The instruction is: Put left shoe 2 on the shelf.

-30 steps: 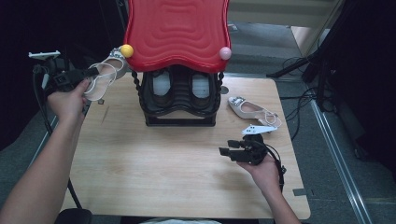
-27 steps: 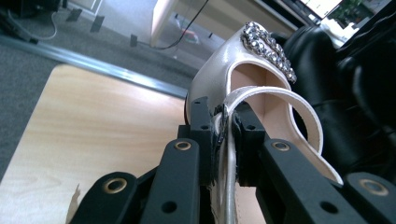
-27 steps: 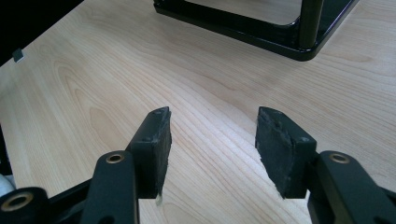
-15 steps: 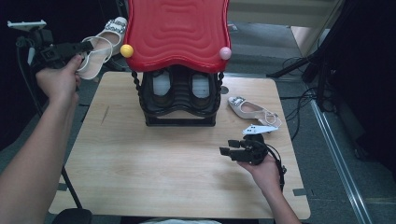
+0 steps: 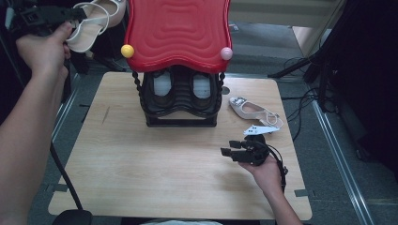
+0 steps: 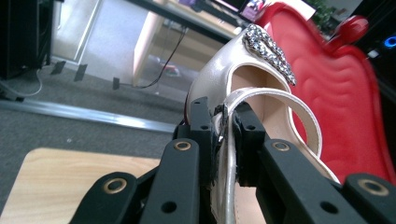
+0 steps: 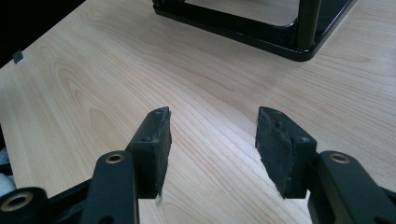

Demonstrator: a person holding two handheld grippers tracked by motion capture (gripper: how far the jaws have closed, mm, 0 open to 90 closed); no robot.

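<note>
Since the earlier frames, the left tongs (image 5: 70, 21) have carried 1 cream sandal (image 5: 96, 21) from beside the rack's yellow knob (image 5: 127, 50) up to the far left corner of the high view, level with the red top (image 5: 178, 28) of the shoe rack. The right tongs (image 5: 234, 152) have kept their place over the near right of the bench (image 5: 141, 173).

Findings:
- Left tongs (image 6: 224, 135) are clamped on the sandal's (image 6: 224, 84) thin heel strap, pads pressing it from both sides. The jewelled toe (image 6: 268, 49) points away, towards the red top (image 6: 341, 88).
- Right tongs (image 7: 212, 140) stand apart and empty, just above the bare bench (image 7: 93, 70), with the rack's black base (image 7: 261, 32) beyond them.
- A 2nd sandal (image 5: 253, 111) lies on the bench to the right of the rack, far of the right tongs.
- 2 pale shoes (image 5: 182, 86) sit in the rack's lower tier.

Risks, as judged:
- The grip is on a narrow strap alone. The shoe's weight hangs forward of it, so the sandal may swing or slip out during a quick move.
- The toe is near the red top's left edge; a sideways approach could knock it against the edge or the knob and twist it in the pads.
- The red surface looks wavy, so a shoe set down carelessly could slide off.
</note>
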